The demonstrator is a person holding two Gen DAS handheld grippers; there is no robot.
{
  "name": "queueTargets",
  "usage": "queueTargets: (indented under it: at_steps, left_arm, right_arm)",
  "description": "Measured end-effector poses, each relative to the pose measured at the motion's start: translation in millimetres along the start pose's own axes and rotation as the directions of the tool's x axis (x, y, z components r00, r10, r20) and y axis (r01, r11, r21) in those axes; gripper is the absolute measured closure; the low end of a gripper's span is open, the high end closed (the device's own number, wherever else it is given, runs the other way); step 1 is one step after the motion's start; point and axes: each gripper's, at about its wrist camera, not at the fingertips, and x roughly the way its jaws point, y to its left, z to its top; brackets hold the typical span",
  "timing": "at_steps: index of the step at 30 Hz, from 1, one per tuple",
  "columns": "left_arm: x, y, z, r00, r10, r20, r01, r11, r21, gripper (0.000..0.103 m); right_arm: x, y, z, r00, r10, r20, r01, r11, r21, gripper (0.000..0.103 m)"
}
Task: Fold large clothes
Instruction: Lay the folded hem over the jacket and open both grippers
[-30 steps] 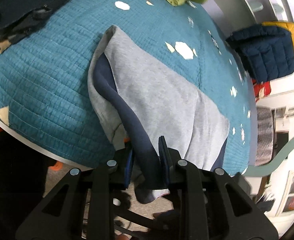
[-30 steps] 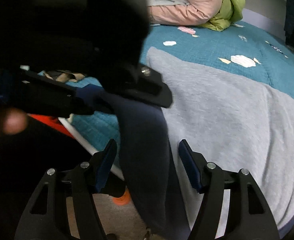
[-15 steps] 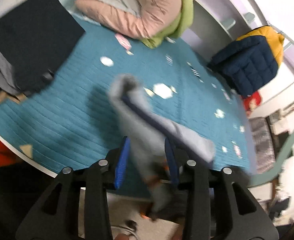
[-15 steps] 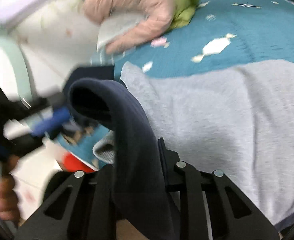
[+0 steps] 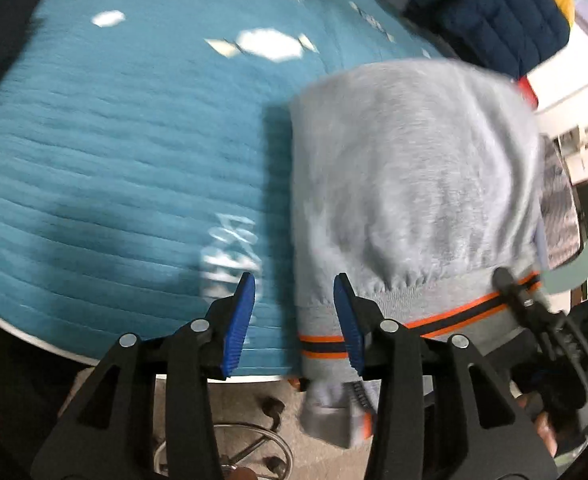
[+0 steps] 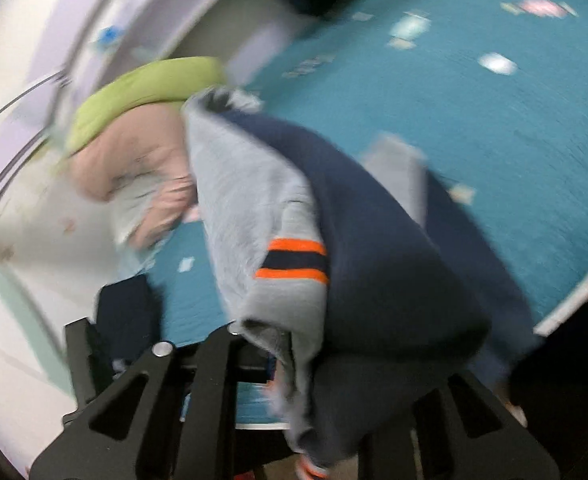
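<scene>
The grey sweatshirt (image 6: 253, 208) is clenched by the right gripper (image 6: 277, 360) alone, the left gripper (image 5: 294, 312) just released, so the fold could be dragged crooked across the bed (image 5: 113, 140).

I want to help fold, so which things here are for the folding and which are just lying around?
For the folding:
- grey and navy fleece sweatshirt with orange stripes
- right gripper, clamped on it
- left gripper, jaws just opening, pads not pressing

Just lying about:
- pink and green puffy jacket
- navy and yellow quilted jacket
- teal quilted bedspread

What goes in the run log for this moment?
left gripper: open, just opening, beside sweatshirt hem | right gripper: shut on sweatshirt | quilt: underneath
</scene>
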Motion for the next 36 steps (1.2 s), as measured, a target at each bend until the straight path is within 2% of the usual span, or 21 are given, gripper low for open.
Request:
queueTargets:
  at_steps: [2, 6, 8, 13, 17, 20, 22, 25, 29, 33, 36]
  left_arm:
    - [14, -12, -4, 1.000, 0.016, -0.017, -0.016, 0.999, 0.034, 0.060]
    - [24, -23, -10, 0.999, 0.027, -0.025, -0.025, 0.998, 0.054, 0.046]
    - [27, -24, -11, 0.999, 0.046, -0.025, -0.045, 0.998, 0.050, 0.046]
    - [32, -26, -8, 0.997, 0.069, -0.025, -0.068, 0.997, 0.039, 0.038]
    - [29, -26, -7, 0.999, 0.047, -0.025, -0.046, 0.999, 0.028, 0.037]
    - [28, -29, -5, 1.000, 0.011, -0.018, -0.010, 1.000, 0.024, 0.037]
    - [31, -32, -5, 0.999, -0.016, -0.035, 0.016, 1.000, 0.020, 0.037]
    - [40, -40, -5, 0.999, 0.012, -0.048, -0.010, 0.999, 0.053, 0.038]
    - [50, -42, -2, 0.998, 0.025, -0.065, -0.022, 0.998, 0.051, 0.038]
    - [53, -45, 1, 0.996, 0.043, -0.075, -0.039, 0.997, 0.062, 0.034]
    - [57, -42, 2, 0.996, 0.046, -0.082, -0.043, 0.998, 0.044, 0.028]
  right_arm:
    - [-3, -22, -8, 0.999, -0.047, -0.020, 0.048, 0.998, 0.029, 0.089]
    - [-5, -38, -12, 0.996, -0.076, -0.056, 0.078, 0.996, 0.047, 0.087]
    - [-10, -40, -13, 0.994, -0.076, -0.083, 0.080, 0.996, 0.043, 0.082]
    - [-23, -47, -8, 0.985, -0.135, -0.110, 0.136, 0.991, 0.002, 0.067]
    - [-32, -55, -4, 0.971, -0.194, -0.137, 0.192, 0.981, -0.028, 0.057]
    - [-31, -66, 3, 0.972, -0.155, -0.174, 0.158, 0.987, 0.003, 0.054]
    - [-33, -65, 11, 0.975, -0.164, -0.149, 0.163, 0.987, -0.016, 0.054]
    - [-34, -61, 22, 0.973, -0.215, -0.089, 0.211, 0.976, -0.057, 0.047]
    - [-5, -70, 38, 0.981, -0.102, -0.168, 0.093, 0.994, -0.058, 0.045]
    - [27, -91, 45, 0.968, -0.085, -0.238, 0.083, 0.996, -0.019, 0.045]
    - [29, -97, 46, 0.966, -0.043, -0.256, 0.041, 0.999, -0.015, 0.041]
